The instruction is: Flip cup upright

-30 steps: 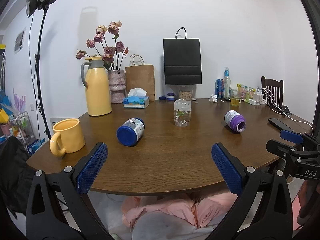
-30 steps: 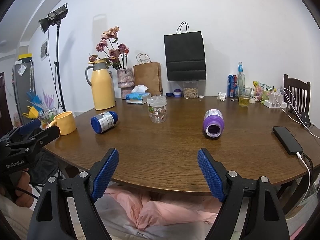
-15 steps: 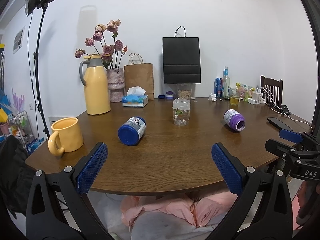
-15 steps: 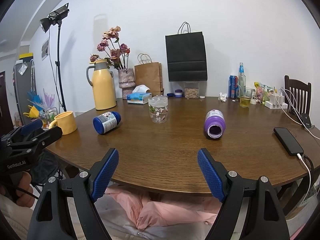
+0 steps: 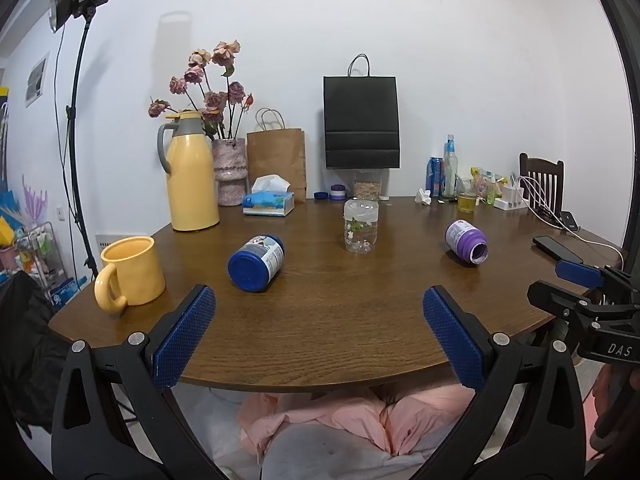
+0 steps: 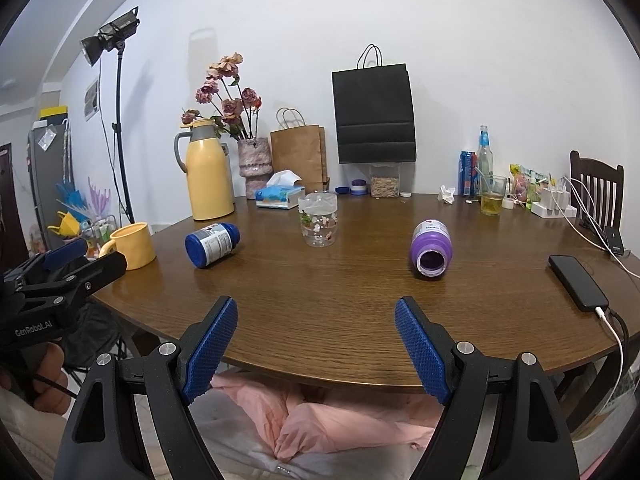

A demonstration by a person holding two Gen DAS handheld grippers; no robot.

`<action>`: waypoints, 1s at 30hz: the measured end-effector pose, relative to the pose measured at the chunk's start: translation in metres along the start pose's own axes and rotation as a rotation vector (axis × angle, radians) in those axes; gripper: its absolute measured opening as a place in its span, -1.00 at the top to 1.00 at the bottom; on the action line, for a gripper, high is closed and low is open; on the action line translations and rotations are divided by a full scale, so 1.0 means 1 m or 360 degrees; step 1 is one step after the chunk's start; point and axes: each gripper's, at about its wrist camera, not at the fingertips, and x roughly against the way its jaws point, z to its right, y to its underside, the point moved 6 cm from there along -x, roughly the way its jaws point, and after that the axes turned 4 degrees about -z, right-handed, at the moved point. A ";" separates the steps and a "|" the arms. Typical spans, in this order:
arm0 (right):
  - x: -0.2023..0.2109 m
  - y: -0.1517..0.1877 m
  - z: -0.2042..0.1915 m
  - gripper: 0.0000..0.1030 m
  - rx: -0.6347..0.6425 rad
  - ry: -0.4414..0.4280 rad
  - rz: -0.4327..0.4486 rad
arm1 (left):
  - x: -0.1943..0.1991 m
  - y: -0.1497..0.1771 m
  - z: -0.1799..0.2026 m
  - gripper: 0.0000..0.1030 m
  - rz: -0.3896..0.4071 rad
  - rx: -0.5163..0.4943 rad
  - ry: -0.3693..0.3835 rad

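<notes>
A blue cup [image 5: 257, 263] [image 6: 212, 244] lies on its side at the left of the brown round table [image 5: 320, 332], its blue end toward me. To the right, a purple cup [image 5: 466, 242] [image 6: 431, 253] also lies on its side with its open mouth facing me. Between them stands a clear flowered glass [image 5: 361, 226] [image 6: 318, 220]. My left gripper [image 5: 316, 300] is open at the near table edge, holding nothing. Just as open and bare, my right gripper [image 6: 316, 308] hovers at the near edge, short of the purple cup.
A yellow mug [image 5: 132, 272] stands upright at the left edge. A yellow thermos [image 5: 192, 188], flower vase, tissue box [image 5: 268, 204] and paper bags line the back. A phone [image 6: 578, 282] with cable lies at the right. A person's pink-clad lap shows below the table.
Both views have drifted only slightly. The cups, the glass and the mug have not moved, and both grippers stay open.
</notes>
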 end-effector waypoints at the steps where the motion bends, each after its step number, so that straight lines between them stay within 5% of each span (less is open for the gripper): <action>1: 0.000 0.000 -0.001 -0.65 0.0004 -0.0002 0.0004 | 0.000 0.000 0.000 -1.00 0.0002 0.0001 0.0000; 17: -0.010 -0.008 0.010 -0.65 -0.0016 0.0033 0.0044 | -0.008 -0.014 0.000 -1.00 0.0095 -0.0039 -0.0047; 23: -0.064 -0.041 0.055 -0.65 -0.0068 0.0188 -0.0020 | -0.057 -0.040 0.009 -1.00 0.0100 -0.0036 0.0020; 30: -0.151 -0.058 0.100 -0.65 -0.0052 0.0304 -0.0285 | -0.126 -0.046 0.039 -1.00 -0.0032 -0.0118 0.0149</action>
